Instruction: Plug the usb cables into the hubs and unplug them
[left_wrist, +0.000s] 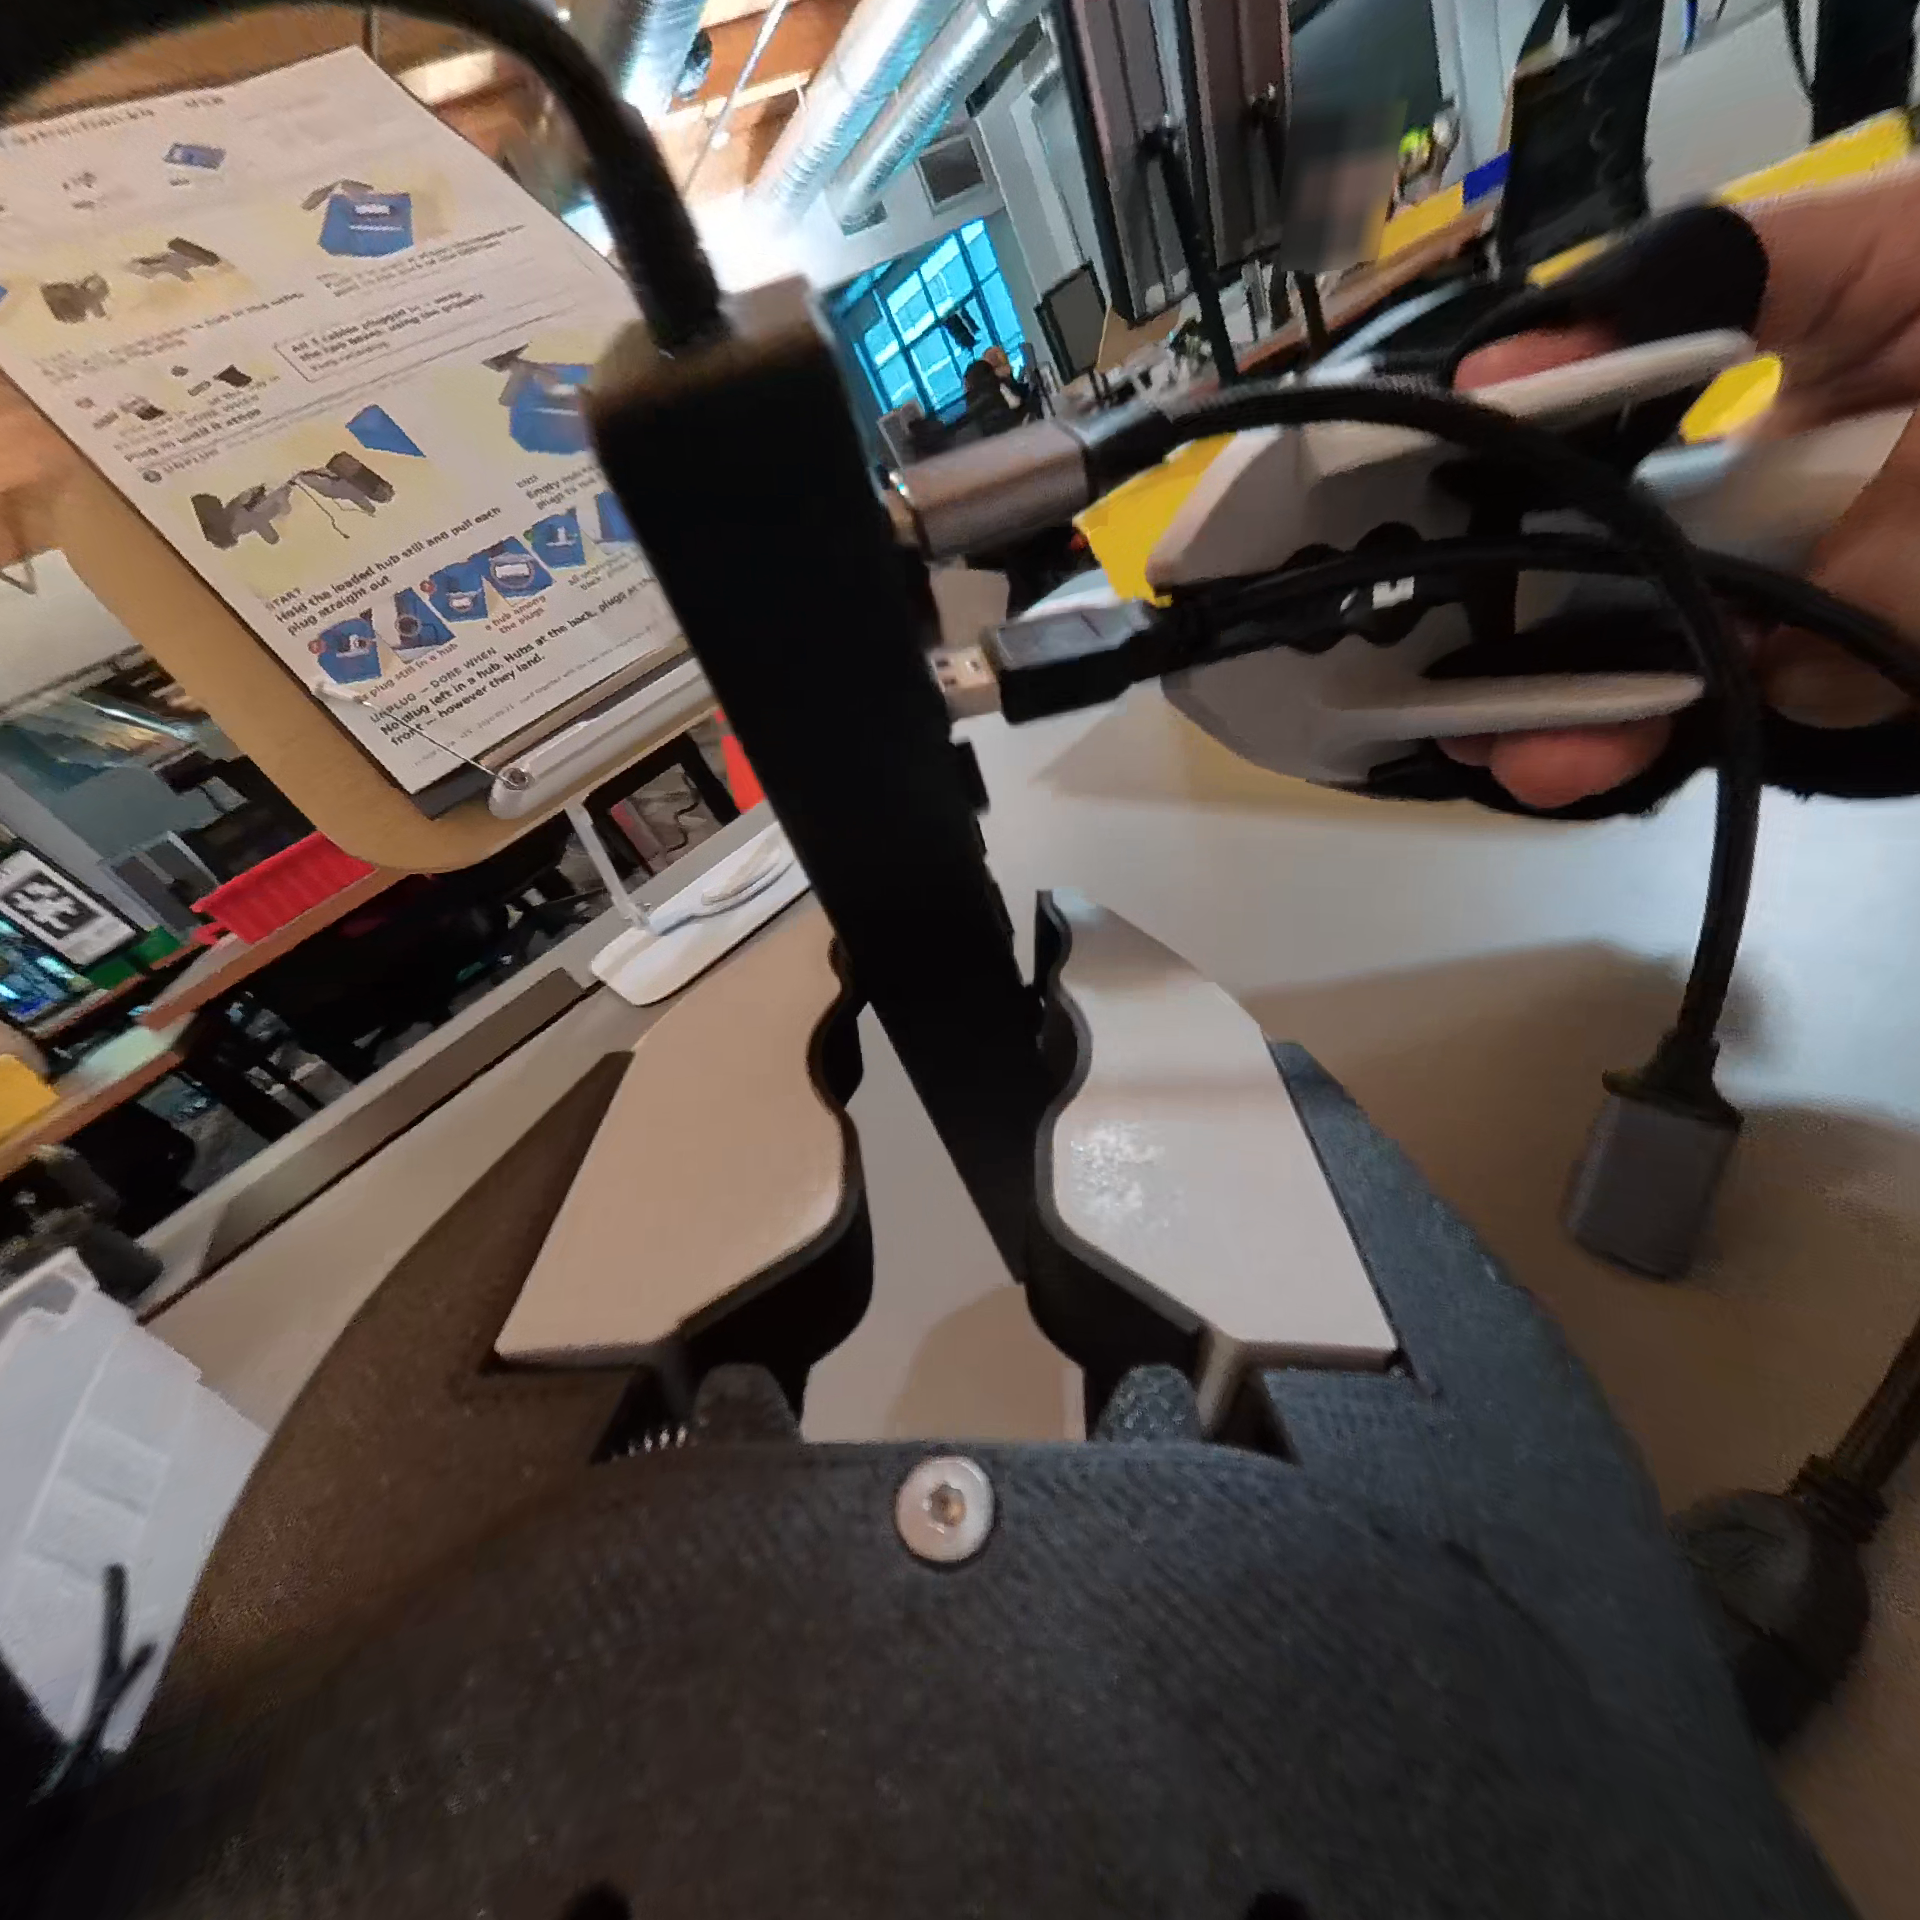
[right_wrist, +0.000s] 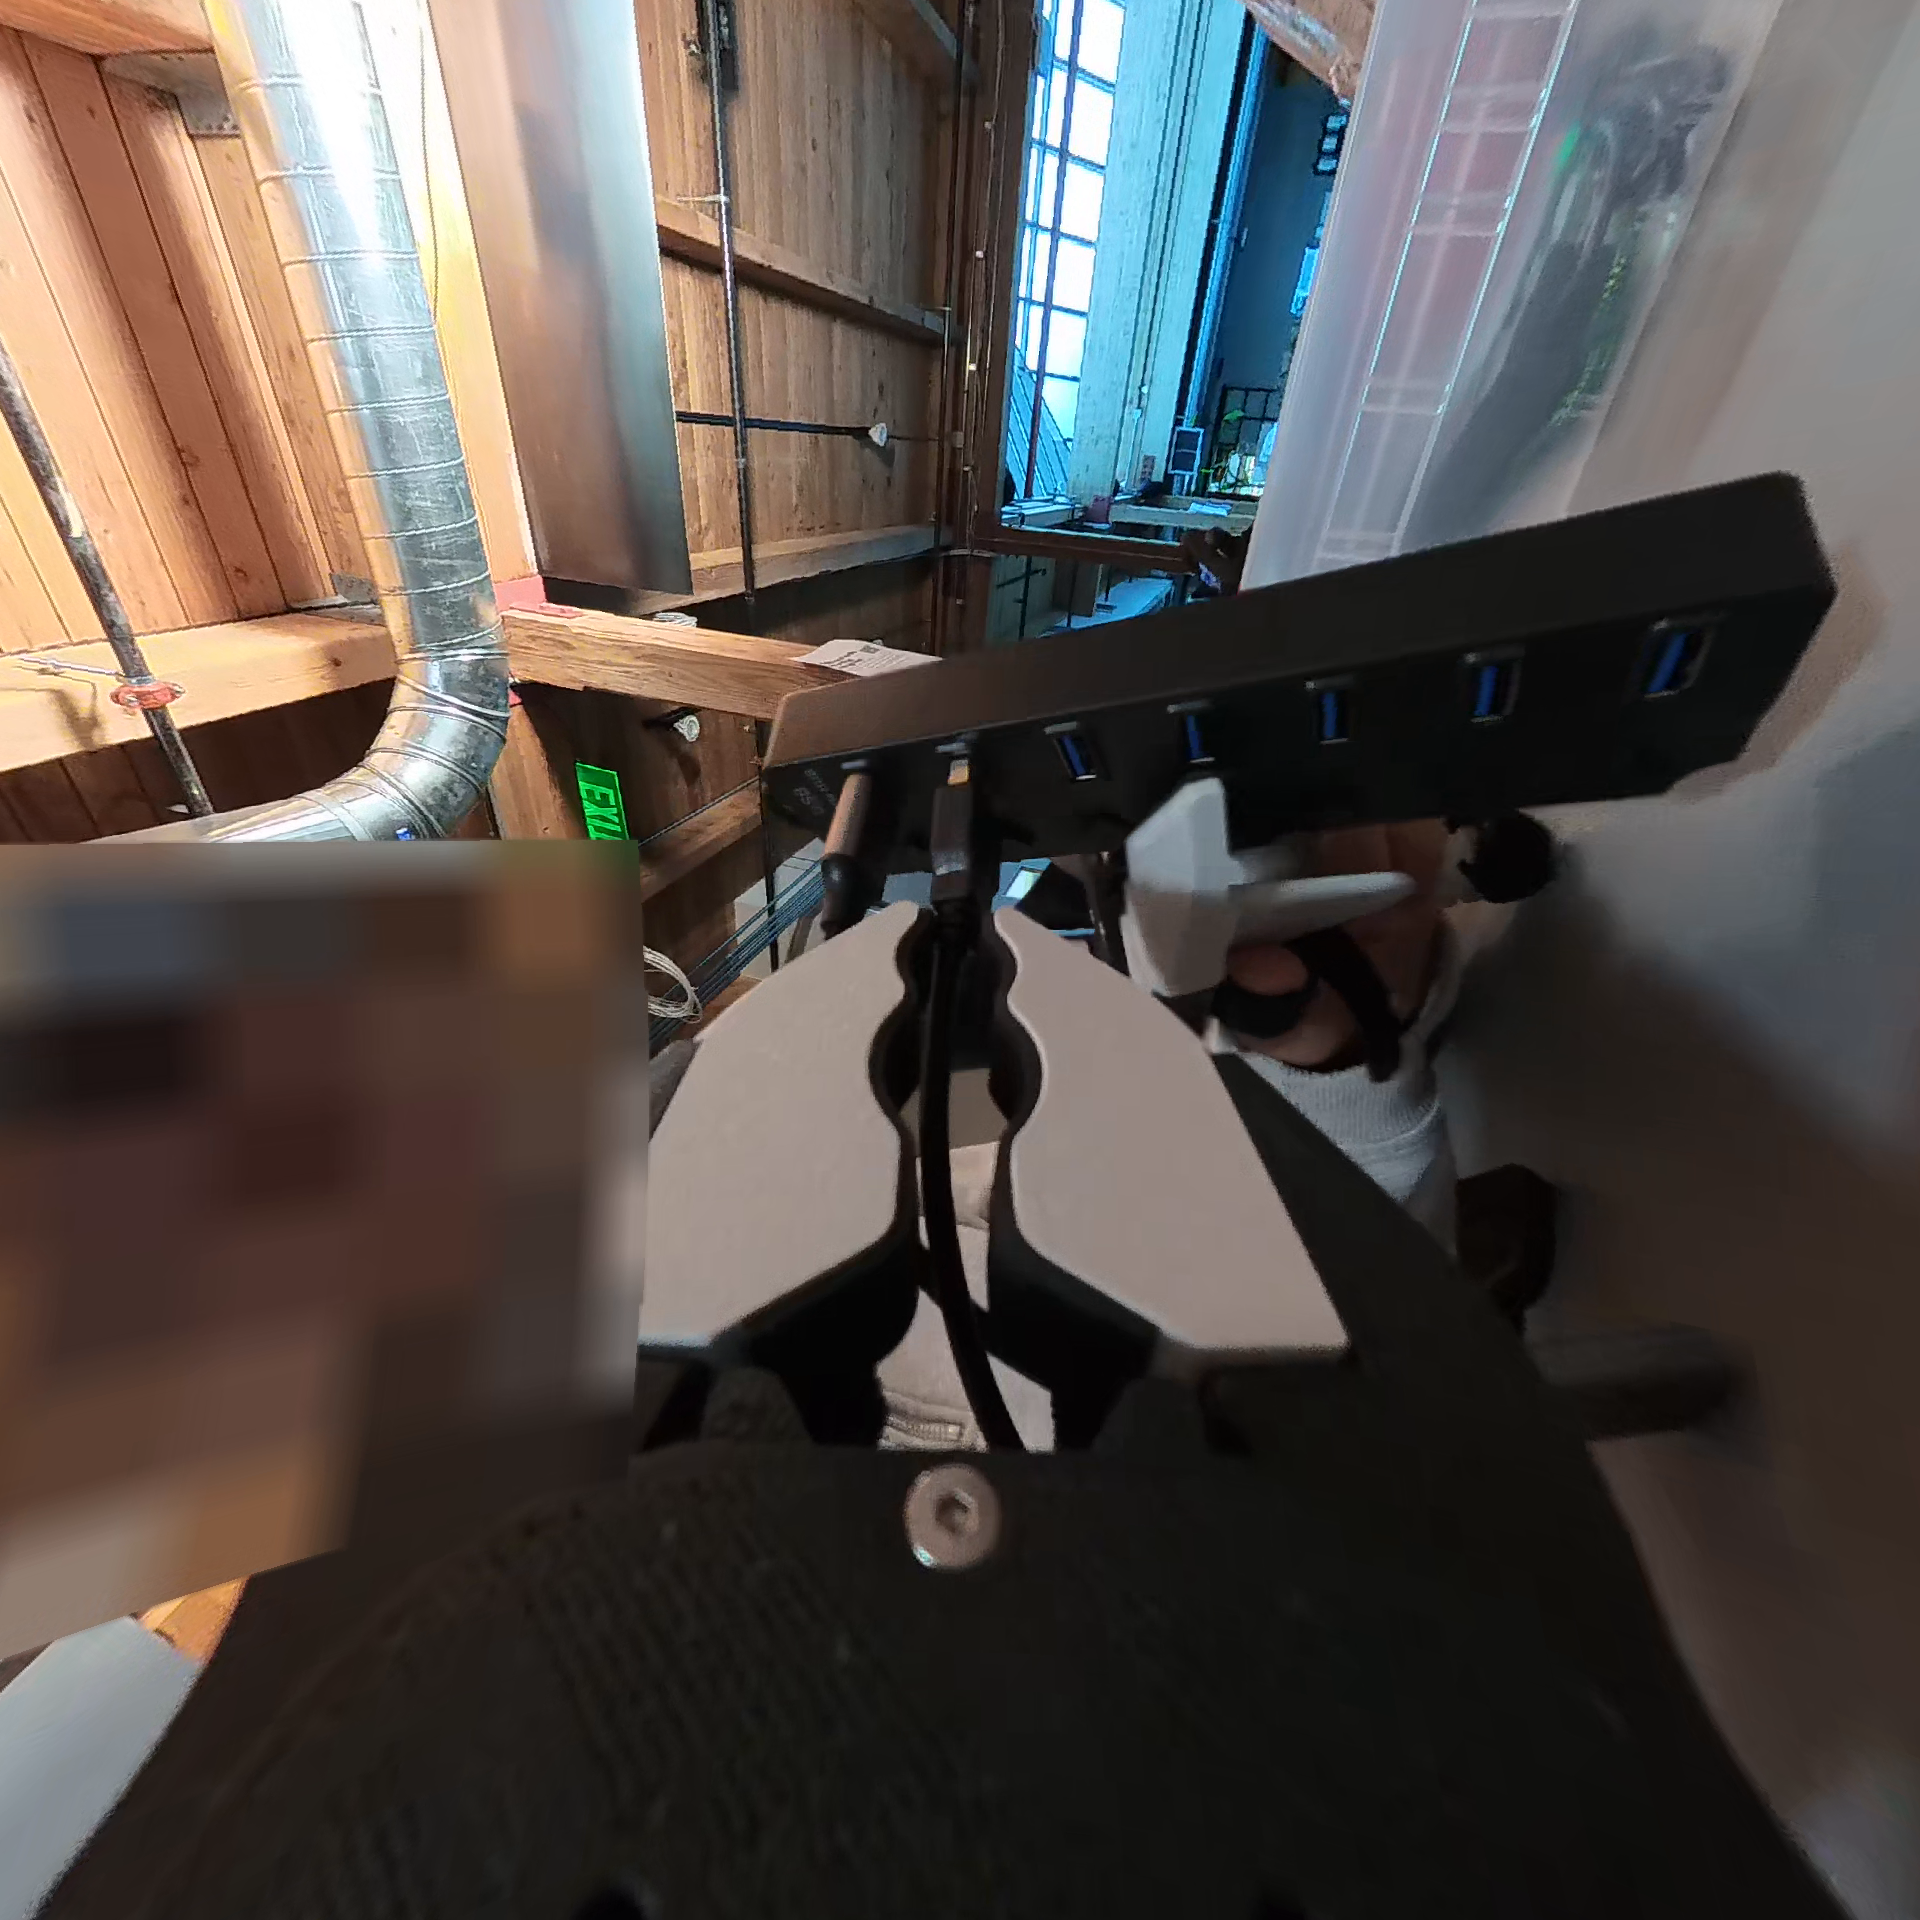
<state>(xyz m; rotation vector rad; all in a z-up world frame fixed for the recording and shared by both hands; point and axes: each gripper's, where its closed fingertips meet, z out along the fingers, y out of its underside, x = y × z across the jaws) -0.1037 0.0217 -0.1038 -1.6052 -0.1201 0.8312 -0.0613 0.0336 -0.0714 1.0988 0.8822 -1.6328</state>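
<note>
My left gripper (left_wrist: 945, 966) is shut on a long black USB hub (left_wrist: 769, 582) and holds it upright above the table. A grey metal plug (left_wrist: 987, 488) sits in a port near the hub's top. My right gripper (left_wrist: 1164, 608) comes in from the right, shut on a black USB plug (left_wrist: 1060, 665). The plug's metal tip is at the hub's face with most of the metal showing. In the right wrist view my right gripper (right_wrist: 954, 920) holds that plug (right_wrist: 951, 831) at the second port of the hub (right_wrist: 1351, 623). Several blue ports are empty. My left gripper (right_wrist: 1195, 862) grips the hub from below.
A grey connector (left_wrist: 1652, 1184) on a black cable stands on the pale table (left_wrist: 1351, 935) at right. Another black cable end (left_wrist: 1787, 1558) lies at lower right. An instruction sheet on a stand (left_wrist: 312, 416) is behind the hub. A clear plastic bin (right_wrist: 1507, 260) is close by. Some 6 centimetres of space lies between my two pairs of fingers.
</note>
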